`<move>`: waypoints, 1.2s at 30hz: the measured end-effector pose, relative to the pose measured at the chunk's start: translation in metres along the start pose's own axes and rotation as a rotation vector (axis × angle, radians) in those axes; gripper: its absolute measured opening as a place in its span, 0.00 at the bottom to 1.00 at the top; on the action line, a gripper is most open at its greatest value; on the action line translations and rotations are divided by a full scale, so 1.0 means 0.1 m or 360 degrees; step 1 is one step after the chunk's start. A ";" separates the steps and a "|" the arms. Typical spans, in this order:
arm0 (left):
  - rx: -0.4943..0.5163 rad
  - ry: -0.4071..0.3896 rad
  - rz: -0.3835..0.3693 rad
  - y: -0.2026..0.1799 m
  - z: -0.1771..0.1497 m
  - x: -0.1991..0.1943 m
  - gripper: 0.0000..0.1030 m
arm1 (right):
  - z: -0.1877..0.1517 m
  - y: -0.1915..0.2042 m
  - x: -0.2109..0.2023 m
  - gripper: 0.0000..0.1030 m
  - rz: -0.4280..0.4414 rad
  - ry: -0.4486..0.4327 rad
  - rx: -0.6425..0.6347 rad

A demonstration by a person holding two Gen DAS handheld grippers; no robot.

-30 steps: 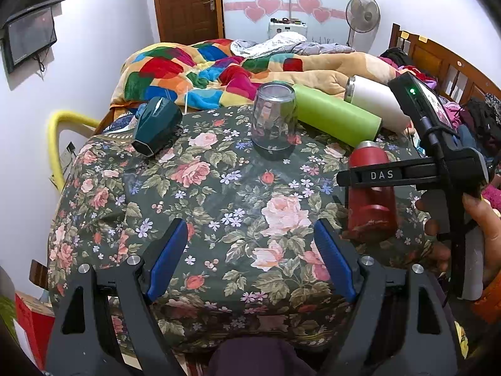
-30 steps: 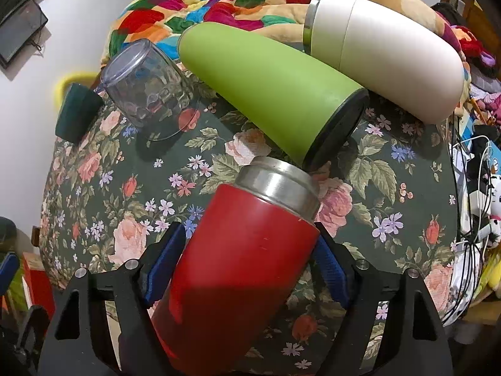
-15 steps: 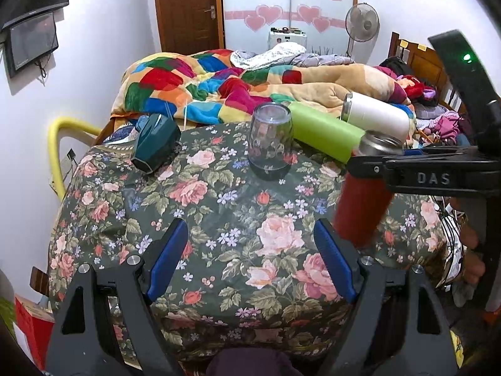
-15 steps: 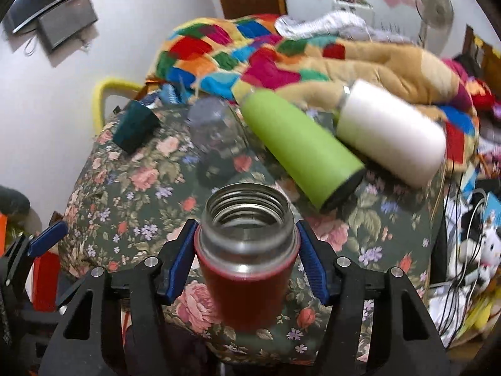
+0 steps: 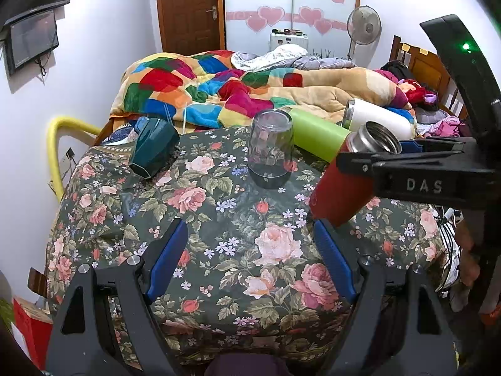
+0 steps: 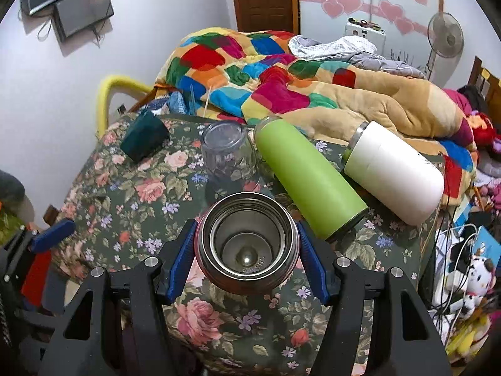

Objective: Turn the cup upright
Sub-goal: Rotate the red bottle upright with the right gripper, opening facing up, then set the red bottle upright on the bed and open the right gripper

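Observation:
My right gripper [image 6: 245, 258] is shut on a red steel cup [image 6: 245, 241] and holds it above the floral tablecloth [image 6: 131, 206], mouth up toward the camera. In the left wrist view the red cup [image 5: 347, 178] hangs tilted at the right, its open mouth up and to the right, its base low over the cloth. My left gripper [image 5: 250, 250] is open and empty over the table's near edge.
An upside-down clear glass [image 5: 271, 147], a dark green cup on its side [image 5: 153, 147], a green bottle [image 5: 316, 136] and a white bottle [image 5: 379, 119] lie on the table's far half. A quilted bed [image 5: 238, 91] is behind; cables and toys [image 6: 466, 269] to the right.
The right gripper has lifted the red cup off the table and turned it from mouth-away to mouth-up. The left gripper has stayed still.

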State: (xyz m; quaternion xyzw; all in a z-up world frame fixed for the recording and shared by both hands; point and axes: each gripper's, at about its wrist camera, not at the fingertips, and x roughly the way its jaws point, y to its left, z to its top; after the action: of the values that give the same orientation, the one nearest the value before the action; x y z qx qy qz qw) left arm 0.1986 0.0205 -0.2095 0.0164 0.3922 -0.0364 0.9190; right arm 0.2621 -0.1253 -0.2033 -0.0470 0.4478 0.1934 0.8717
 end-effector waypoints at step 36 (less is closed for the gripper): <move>-0.0023 -0.0780 -0.0039 -0.25 0.33 -2.03 0.88 | -0.39 0.19 -2.37 0.65 0.0044 -0.0904 -0.0018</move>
State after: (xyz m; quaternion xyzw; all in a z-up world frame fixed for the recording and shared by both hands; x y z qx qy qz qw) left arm 0.0801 0.0046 -0.0400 -0.0043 0.1580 -0.0477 0.9863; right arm 0.1005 -0.1874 -0.0357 0.0103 0.1851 0.2130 0.9593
